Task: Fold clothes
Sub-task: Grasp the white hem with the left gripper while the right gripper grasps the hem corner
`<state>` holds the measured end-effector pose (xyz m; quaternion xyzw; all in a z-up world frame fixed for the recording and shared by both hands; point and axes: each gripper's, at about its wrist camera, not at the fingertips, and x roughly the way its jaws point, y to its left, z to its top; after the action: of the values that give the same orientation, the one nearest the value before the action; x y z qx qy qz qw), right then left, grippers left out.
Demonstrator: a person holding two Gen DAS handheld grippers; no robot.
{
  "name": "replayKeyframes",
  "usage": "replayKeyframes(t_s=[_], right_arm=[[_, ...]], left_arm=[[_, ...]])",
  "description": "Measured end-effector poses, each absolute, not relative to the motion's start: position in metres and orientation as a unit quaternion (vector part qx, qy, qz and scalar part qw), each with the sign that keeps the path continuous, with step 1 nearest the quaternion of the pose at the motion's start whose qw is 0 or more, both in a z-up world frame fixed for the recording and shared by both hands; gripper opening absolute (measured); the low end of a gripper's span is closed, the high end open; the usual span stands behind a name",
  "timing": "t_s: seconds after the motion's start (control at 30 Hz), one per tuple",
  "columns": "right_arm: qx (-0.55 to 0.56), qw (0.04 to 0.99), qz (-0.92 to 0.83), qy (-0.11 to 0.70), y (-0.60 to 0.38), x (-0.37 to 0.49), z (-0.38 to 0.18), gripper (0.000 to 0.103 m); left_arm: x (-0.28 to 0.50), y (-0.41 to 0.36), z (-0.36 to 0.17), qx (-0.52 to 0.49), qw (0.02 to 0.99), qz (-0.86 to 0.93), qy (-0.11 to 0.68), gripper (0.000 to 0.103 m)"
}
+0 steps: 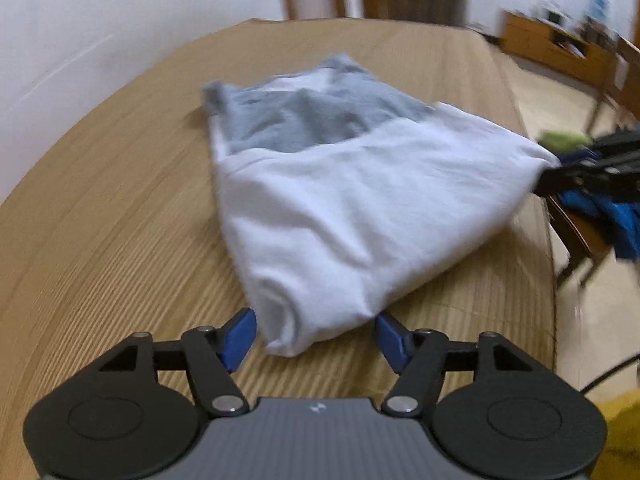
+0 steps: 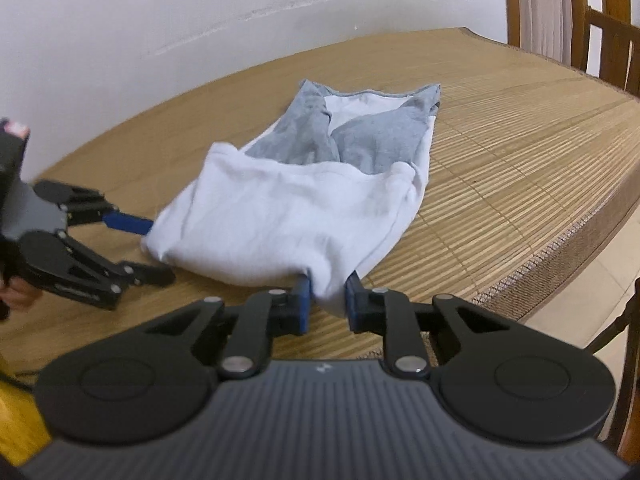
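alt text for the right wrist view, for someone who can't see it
The right tongs pinch the near corner of a white and grey shirt lying on a wooden table. The left tongs sit open at its left corner.

Both wrist cameras look down closely, sharing the shirt (image 1: 352, 200) from opposite corners.

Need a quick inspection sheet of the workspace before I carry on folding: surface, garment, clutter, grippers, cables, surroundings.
Surface: wooden table with ribbed grain.
Job's things: white-and-grey garment, partly folded, lying flat.
Clutter: nothing seen on the table.
Grippers: left gripper open, garment corner between its fingers, not pinched; right gripper shut on the garment's near corner.
Cables: dark cable over the floor.
Surroundings: white wall; chair; blue cloth off the table edge; blurred sideboard.
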<state>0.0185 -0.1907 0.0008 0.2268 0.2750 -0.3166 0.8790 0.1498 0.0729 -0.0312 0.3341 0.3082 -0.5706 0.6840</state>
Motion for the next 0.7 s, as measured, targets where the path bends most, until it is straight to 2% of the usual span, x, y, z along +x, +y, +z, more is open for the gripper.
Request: replayKeyframes(t_s=[0.1,0.17,0.2,0.23,0.3,0.47,0.6,0.7], right_arm=[[0.234,0.881,-0.316,0.264,-0.194,0.018,0.007,0.02],[0.251,0.88,-0.313,0.255,-0.198,0.017,0.008,0.02],[0.258,0.879,-0.312,0.251,-0.2,0.017,0.009,0.019],[0.26,0.879,-0.313,0.249,-0.201,0.017,0.01,0.019],[0.259,0.88,-0.314,0.246,-0.202,0.019,0.012,0.019],[0.235,0.888,-0.306,0.25,-0.195,0.014,0.026,0.018],[0.225,0.896,-0.288,0.252,-0.18,-0.006,0.047,0.018],[0.256,0.894,-0.285,0.234,-0.188,-0.018,0.06,0.018]], left_arm=[[0.154,0.074,-0.035,0.332,0.676,-0.577,0.316,0.075],[0.149,0.067,-0.039,0.335,0.675,-0.589,0.292,0.073],[0.149,0.061,-0.04,0.331,0.673,-0.596,0.286,0.062],[0.149,0.056,-0.04,0.323,0.671,-0.603,0.286,0.038],[0.146,0.05,-0.038,0.319,0.666,-0.611,0.287,0.023],[0.149,0.061,-0.008,0.324,0.65,-0.631,0.272,0.022],[0.153,0.066,0.026,0.315,0.632,-0.635,0.313,0.022],[0.154,0.053,0.052,0.297,0.632,-0.631,0.337,0.022]])
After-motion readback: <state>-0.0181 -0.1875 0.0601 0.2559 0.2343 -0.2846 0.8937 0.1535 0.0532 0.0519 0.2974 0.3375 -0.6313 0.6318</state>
